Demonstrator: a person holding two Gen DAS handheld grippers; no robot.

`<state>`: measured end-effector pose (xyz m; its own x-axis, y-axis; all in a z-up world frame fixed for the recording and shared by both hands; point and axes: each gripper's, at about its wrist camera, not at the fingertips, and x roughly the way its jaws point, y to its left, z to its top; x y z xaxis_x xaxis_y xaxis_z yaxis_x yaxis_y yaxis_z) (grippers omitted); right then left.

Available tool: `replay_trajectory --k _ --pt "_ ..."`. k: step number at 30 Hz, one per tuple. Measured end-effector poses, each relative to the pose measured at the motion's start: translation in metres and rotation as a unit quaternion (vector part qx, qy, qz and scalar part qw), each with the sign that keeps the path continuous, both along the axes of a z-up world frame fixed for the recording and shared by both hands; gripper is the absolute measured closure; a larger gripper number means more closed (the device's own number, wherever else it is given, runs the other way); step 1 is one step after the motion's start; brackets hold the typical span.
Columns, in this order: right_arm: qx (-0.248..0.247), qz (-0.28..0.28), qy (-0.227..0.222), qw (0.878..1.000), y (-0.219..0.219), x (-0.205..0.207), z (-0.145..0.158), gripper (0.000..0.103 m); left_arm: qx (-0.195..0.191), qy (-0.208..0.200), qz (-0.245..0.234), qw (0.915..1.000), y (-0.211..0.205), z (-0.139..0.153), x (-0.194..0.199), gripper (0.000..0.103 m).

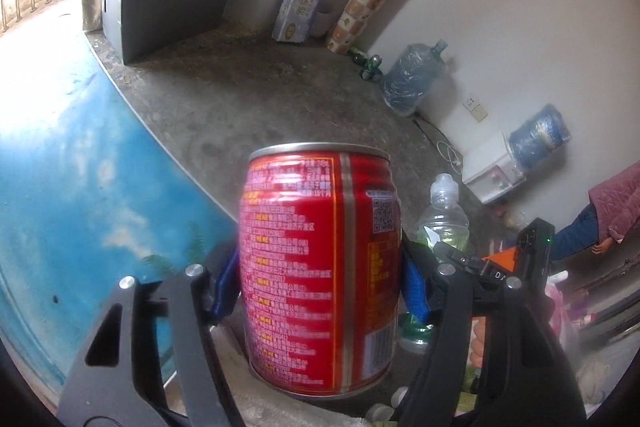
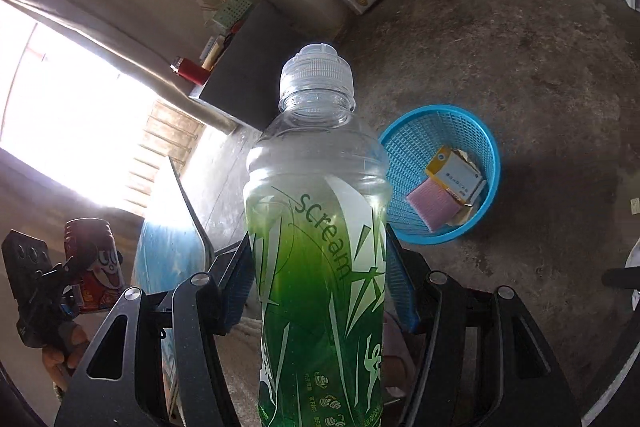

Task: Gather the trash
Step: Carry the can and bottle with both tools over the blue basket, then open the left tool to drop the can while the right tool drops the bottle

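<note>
Red tin sits nearest in the left wrist view: the can [image 1: 320, 267] is pinched upright between the blue pads of the left gripper [image 1: 320, 279], one pad pressed on each side of its printed wall, well off the concrete floor [image 1: 240, 99]. In the right wrist view the green-labelled plastic bottle [image 2: 320, 247] is likewise clamped at its waist by the right gripper [image 2: 320, 291], cap up, the pads snug against the label. Both claws are therefore closed on their loads, not spread.

Just beyond the bottle, down on the floor, stands the blue mesh basket [image 2: 440, 179], already holding a small yellow-and-white box [image 2: 456, 175] and a pink pad [image 2: 432, 203]. That looks like the place for the trash, so the step in hand is the carry and drop.

To do it well, bring the bottle over the basket's mouth before loosening the pads, and let it go low so that it does not bounce off the rim. The can should follow separately; the two grippers are close together, and crowding one opening risks a knock. The basket looks light and may tip if struck.

Farther off, against the wall, lie a big water jug [image 1: 416, 79] and what may be more cans, too small to tell.
</note>
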<state>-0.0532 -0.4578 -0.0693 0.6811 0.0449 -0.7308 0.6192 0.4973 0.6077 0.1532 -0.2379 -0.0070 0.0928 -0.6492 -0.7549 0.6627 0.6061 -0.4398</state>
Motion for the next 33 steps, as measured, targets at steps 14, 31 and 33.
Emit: replay_trajectory --k 14,31,33 --pt "0.017 -0.052 0.047 0.997 -0.043 -0.047 -0.035 0.045 0.120 0.104 -0.027 0.9870 -0.197 -0.178 -0.002 0.017" --pt "-0.005 -0.037 0.074 0.997 -0.059 0.020 -0.076 0.045 0.046 0.022 -0.063 0.9967 -0.089 -0.100 -0.033 0.017" --pt "-0.021 -0.037 0.077 0.996 -0.065 0.037 -0.084 0.045 0.036 -0.010 -0.075 0.9965 -0.068 -0.077 -0.043 0.017"
